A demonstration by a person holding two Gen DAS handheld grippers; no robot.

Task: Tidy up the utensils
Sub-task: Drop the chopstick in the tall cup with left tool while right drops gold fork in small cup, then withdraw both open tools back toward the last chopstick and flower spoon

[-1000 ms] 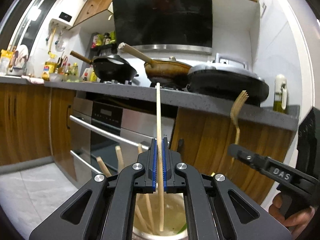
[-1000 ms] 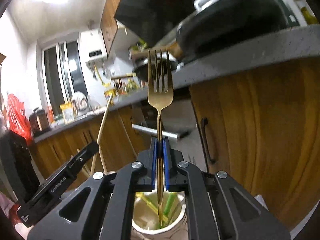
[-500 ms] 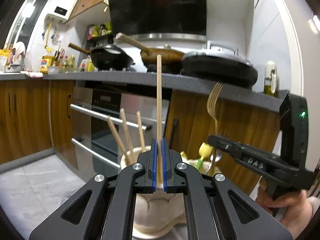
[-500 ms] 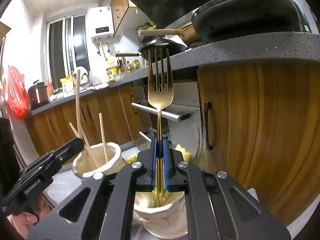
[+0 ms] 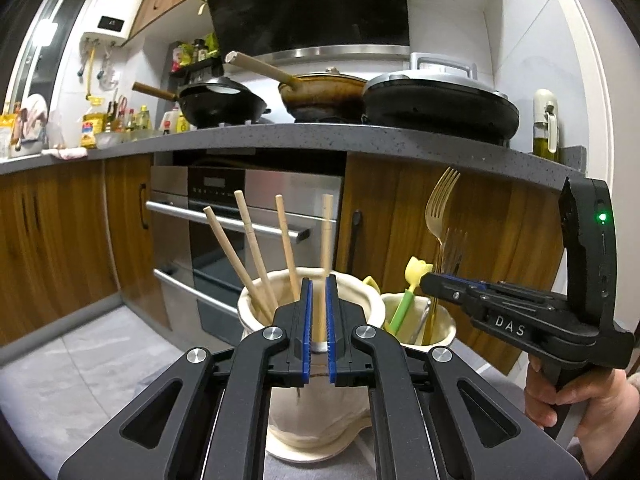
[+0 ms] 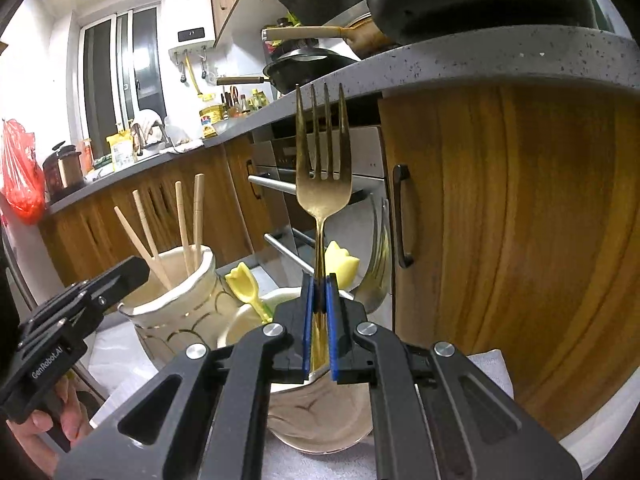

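The left gripper (image 5: 319, 304) has its blue pads drawn close on either side of a pale wooden chopstick (image 5: 325, 248), which stands nearly upright between them with its lower end down inside the large cream cup (image 5: 362, 300); that chopstick looks blurred, while everything near it is sharp. Three more chopsticks (image 5: 256, 256) lean in the same cup, fanned to the left of the held one. The right gripper (image 6: 320, 296) is clamped on the thin handle of a gold fork (image 6: 323, 184), tines up and upright, with the end of the handle reaching down into the smaller cream cup (image 6: 316, 412) right below the jaws. In that smaller cup there is also a second fork (image 6: 378, 248) leaning to the right and two green-stemmed utensils with yellow tulip tops (image 6: 340, 262). The two cups stand just beside each other on a grey surface (image 5: 80, 380), the large one to the left. In the left wrist view the right gripper comes in from the right, held by a hand (image 5: 580, 400) at the lower edge. Behind are an oven (image 5: 224, 200), wooden cabinet doors and a speckled grey counter (image 5: 360, 136) carrying several pans.
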